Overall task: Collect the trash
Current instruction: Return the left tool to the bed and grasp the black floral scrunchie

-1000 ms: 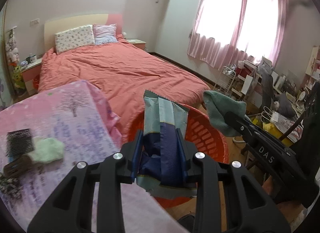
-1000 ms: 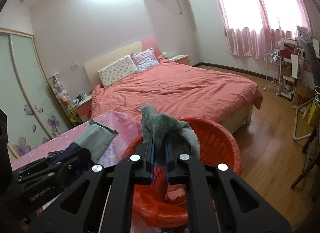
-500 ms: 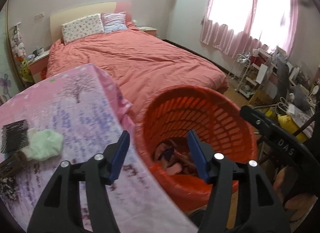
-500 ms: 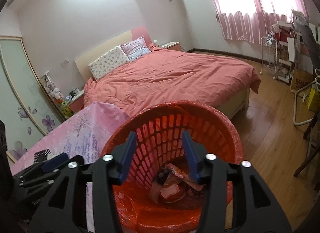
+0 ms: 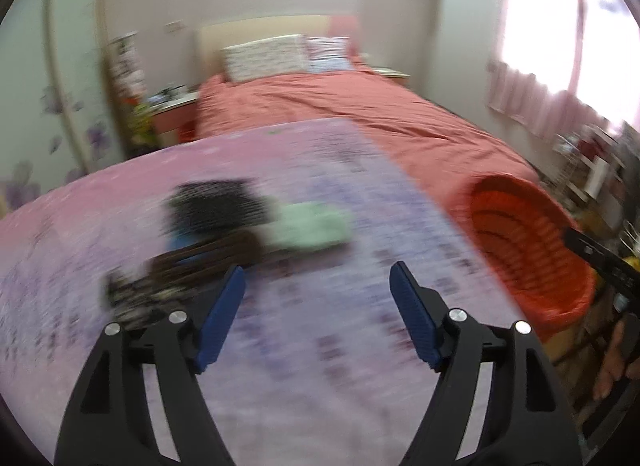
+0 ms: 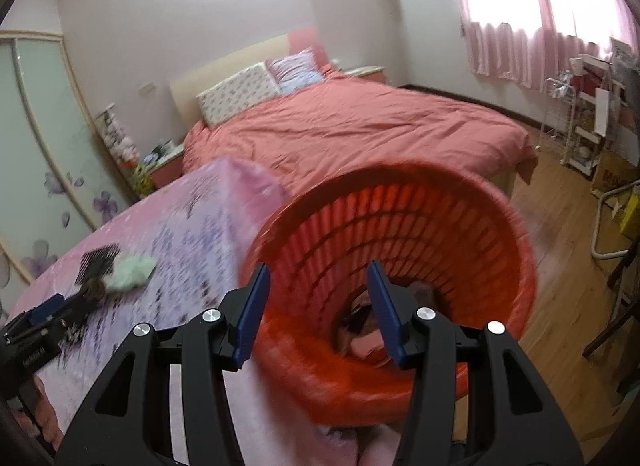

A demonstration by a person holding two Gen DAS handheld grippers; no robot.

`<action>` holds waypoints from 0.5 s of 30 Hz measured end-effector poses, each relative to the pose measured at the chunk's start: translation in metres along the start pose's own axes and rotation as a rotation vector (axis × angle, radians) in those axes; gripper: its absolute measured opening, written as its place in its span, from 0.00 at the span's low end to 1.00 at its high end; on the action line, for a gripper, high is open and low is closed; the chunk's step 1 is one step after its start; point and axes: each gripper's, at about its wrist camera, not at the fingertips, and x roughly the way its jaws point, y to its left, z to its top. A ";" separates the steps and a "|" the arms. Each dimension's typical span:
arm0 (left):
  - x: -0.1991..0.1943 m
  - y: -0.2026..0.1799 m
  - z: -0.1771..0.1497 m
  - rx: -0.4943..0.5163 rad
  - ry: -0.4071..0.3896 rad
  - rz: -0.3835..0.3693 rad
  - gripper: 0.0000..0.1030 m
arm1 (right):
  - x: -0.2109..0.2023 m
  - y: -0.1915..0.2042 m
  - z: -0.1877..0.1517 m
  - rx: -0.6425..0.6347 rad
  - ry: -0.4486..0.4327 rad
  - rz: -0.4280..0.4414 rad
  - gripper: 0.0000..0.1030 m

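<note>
Grippers empty over a pink tablecloth (image 5: 320, 386): left gripper (image 5: 318, 298) with jaws opening, green wad (image 5: 310, 229) at its 12 o'clock; right gripper (image 6: 318, 302) parted above the orange basket (image 6: 472, 225), trash (image 6: 360, 330) lying inside.

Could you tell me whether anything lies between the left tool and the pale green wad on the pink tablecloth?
Nothing visible does. The left tool, jaws opening and empty, faces bare tablecloth up to the green wad. The dark items lie left of that path.
</note>
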 end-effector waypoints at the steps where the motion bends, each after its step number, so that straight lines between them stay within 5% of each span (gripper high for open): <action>1: -0.001 0.018 -0.004 -0.022 0.003 0.034 0.72 | 0.000 0.005 -0.003 -0.008 0.009 0.007 0.50; 5: 0.000 0.082 -0.017 -0.123 0.040 0.150 0.72 | 0.003 0.030 -0.016 -0.054 0.048 0.037 0.50; 8: 0.004 0.114 -0.022 -0.198 0.066 0.163 0.70 | 0.003 0.047 -0.022 -0.089 0.066 0.056 0.50; 12: 0.016 0.129 -0.021 -0.229 0.083 0.128 0.60 | 0.004 0.066 -0.025 -0.126 0.082 0.074 0.50; 15: 0.031 0.130 -0.017 -0.218 0.105 0.129 0.40 | 0.005 0.077 -0.029 -0.148 0.091 0.080 0.50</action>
